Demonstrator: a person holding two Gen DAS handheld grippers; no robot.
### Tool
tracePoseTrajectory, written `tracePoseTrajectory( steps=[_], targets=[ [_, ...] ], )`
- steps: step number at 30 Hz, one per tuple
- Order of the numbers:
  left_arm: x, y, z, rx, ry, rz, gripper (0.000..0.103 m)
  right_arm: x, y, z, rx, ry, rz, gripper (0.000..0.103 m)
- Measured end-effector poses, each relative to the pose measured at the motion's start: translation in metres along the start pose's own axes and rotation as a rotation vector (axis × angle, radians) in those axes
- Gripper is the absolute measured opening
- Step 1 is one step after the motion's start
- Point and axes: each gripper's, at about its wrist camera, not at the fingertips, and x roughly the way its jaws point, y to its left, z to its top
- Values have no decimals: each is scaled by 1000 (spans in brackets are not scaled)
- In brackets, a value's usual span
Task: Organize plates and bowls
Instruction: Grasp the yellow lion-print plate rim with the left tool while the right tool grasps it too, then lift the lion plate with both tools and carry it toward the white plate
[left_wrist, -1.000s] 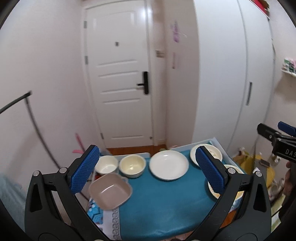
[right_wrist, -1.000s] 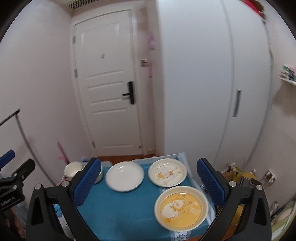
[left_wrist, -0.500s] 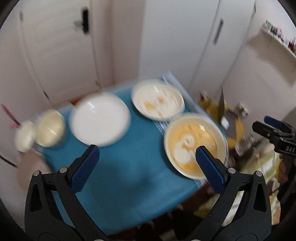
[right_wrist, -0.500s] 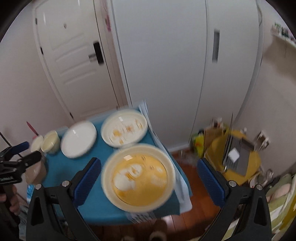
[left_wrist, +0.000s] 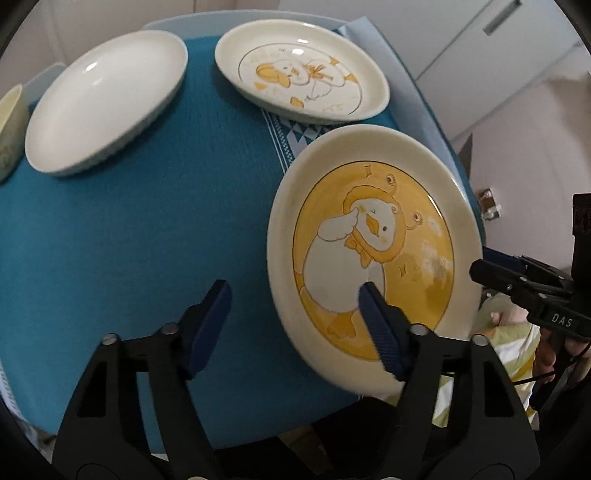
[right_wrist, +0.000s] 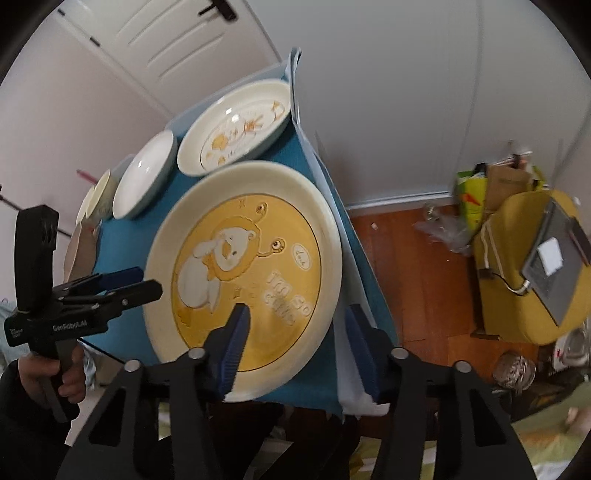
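Round glazed yellow duck plate, woven teal tablecloth

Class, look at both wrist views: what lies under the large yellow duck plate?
The yellow duck plate rests on a blue tablecloth near its corner. Whatever is directly beneath the plate is covered.

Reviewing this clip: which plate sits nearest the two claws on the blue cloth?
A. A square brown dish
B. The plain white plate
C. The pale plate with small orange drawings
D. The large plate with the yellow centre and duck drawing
D: the large yellow duck plate lies right at both claws, while the plain white plate and pale orange-drawn plate lie farther back.
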Motion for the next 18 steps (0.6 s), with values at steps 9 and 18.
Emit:
tracePoseTrajectory(
  steps=[9,18],
  targets=[
    [10,0,1,-41,5,33,27,14,-11,23,-84,27,16,22],
    [8,-1,-1,-31,-25,46,21,19,-16,29,-118,25,-13,12]
  ],
)
